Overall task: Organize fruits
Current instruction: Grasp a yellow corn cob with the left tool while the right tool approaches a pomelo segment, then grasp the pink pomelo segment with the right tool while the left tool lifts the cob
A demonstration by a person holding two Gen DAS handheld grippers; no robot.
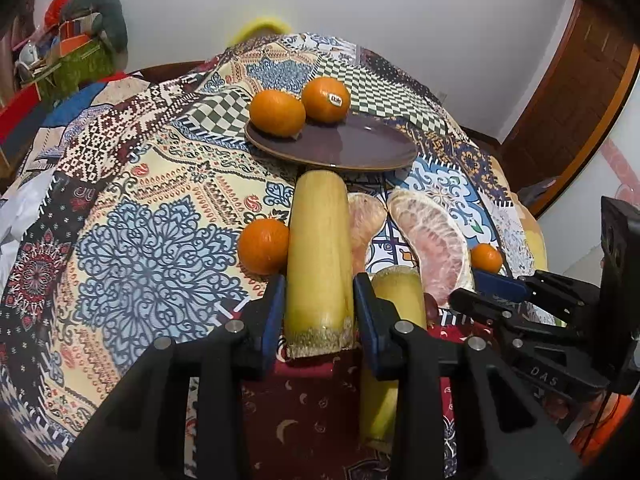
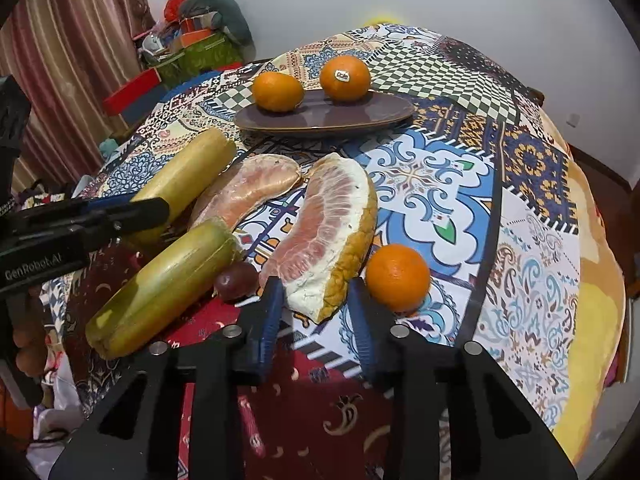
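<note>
My left gripper (image 1: 320, 310) is shut on the near end of a yellow-green sugarcane piece (image 1: 320, 248), which points toward the brown plate (image 1: 360, 152). Two oranges (image 1: 277, 113) (image 1: 326, 99) sit on that plate. A third orange (image 1: 264, 246) touches the cane's left side. My right gripper (image 2: 316, 308) is shut on the near end of a pomelo wedge with rind (image 2: 328, 232). Beside the wedge lie a peeled pomelo segment (image 2: 248, 188), a second cane piece (image 2: 168, 288), a dark red grape (image 2: 236, 280) and a loose orange (image 2: 398, 276).
A patchwork cloth (image 2: 440, 184) covers the round table, which drops off at the right edge (image 2: 600, 320). Boxes and a green basket (image 2: 192, 48) are piled at the back left by a curtain (image 2: 60, 60). A wooden door (image 1: 580, 100) stands to the right.
</note>
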